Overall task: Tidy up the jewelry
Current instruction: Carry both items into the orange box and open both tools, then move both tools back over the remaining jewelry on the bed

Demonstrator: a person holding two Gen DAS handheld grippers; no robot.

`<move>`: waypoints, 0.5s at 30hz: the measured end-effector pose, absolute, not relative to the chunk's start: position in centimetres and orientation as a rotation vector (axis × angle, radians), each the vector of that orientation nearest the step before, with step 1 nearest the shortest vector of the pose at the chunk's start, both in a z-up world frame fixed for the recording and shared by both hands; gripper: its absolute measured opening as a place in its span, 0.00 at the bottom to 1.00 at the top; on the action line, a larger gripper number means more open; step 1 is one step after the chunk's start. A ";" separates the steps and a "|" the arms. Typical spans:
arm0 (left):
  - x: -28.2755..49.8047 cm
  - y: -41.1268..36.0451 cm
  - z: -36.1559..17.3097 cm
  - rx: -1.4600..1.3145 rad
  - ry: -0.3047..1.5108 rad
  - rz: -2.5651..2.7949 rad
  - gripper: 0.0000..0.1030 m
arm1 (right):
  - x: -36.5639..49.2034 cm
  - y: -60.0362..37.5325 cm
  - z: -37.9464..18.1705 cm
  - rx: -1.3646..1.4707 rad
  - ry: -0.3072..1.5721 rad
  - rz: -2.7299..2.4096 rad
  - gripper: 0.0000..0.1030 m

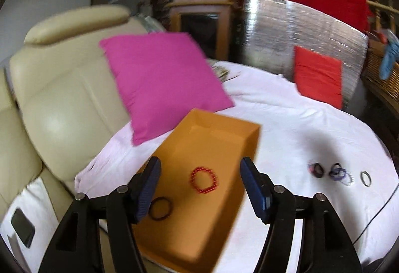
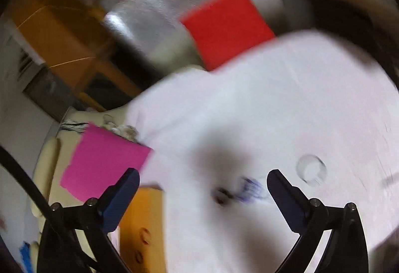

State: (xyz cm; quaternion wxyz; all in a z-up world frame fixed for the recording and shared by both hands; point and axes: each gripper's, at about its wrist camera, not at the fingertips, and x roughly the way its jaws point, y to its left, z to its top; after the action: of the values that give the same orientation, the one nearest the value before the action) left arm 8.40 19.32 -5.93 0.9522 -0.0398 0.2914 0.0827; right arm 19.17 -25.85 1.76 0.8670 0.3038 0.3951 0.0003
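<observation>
An orange box point(image 1: 224, 138) lies on the white sheet point(image 1: 299, 128). In it lie a red beaded bracelet point(image 1: 203, 179) and a dark ring-shaped band point(image 1: 160, 208). My left gripper point(image 1: 200, 173) is open and empty, above the box with the red bracelet between its fingers. To the right on the sheet lie a dark piece point(image 1: 316, 170), a purple bracelet point(image 1: 338, 172) and a silver ring point(image 1: 365, 178). My right gripper point(image 2: 203, 180) is open and empty over the sheet, above blurred dark and purple jewelry point(image 2: 239, 192); a clear ring point(image 2: 311, 169) lies just right of it.
A pink cushion point(image 1: 162, 78) leans on a cream leather sofa point(image 1: 62, 88) behind the box. A red cushion point(image 1: 318, 75) rests against a silver foil panel point(image 1: 286, 31). A black phone point(image 1: 23, 226) lies at far left. The orange box point(image 2: 142, 223) shows at lower left in the right wrist view.
</observation>
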 end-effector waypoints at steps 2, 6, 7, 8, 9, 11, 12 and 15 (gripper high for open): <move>9.2 16.9 -5.2 -0.049 0.583 0.143 0.67 | 17.4 -30.0 -1.2 0.676 0.788 -0.107 1.00; 12.1 11.6 -5.0 0.031 0.567 0.095 0.74 | 15.0 -35.2 -7.1 0.767 0.784 -0.147 1.00; 13.3 10.1 -5.3 0.042 0.566 0.073 0.74 | 14.7 -36.0 -8.2 0.776 0.780 -0.148 1.00; 14.6 8.6 -6.0 0.046 0.575 0.047 0.74 | 14.4 -36.5 -8.8 0.779 0.772 -0.146 1.00; 15.8 7.4 -6.9 0.042 0.598 0.021 0.74 | 14.1 -37.0 -9.4 0.780 0.760 -0.136 0.99; 17.9 5.1 -8.9 0.010 0.657 -0.032 0.74 | 14.0 -37.8 -10.6 0.780 0.738 -0.104 0.99; 19.0 3.9 -10.2 -0.009 0.686 -0.054 0.74 | 13.9 -38.0 -11.2 0.782 0.727 -0.085 0.97; 20.9 1.7 -13.0 -0.020 0.747 -0.094 0.73 | 13.8 -38.7 -12.8 0.801 0.720 -0.023 0.89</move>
State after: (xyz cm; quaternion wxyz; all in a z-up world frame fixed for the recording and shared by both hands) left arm 20.93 1.70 -13.03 0.9299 -0.0099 0.3647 -0.0459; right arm 13.84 -38.67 -12.83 0.8584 0.3813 0.3430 -0.0108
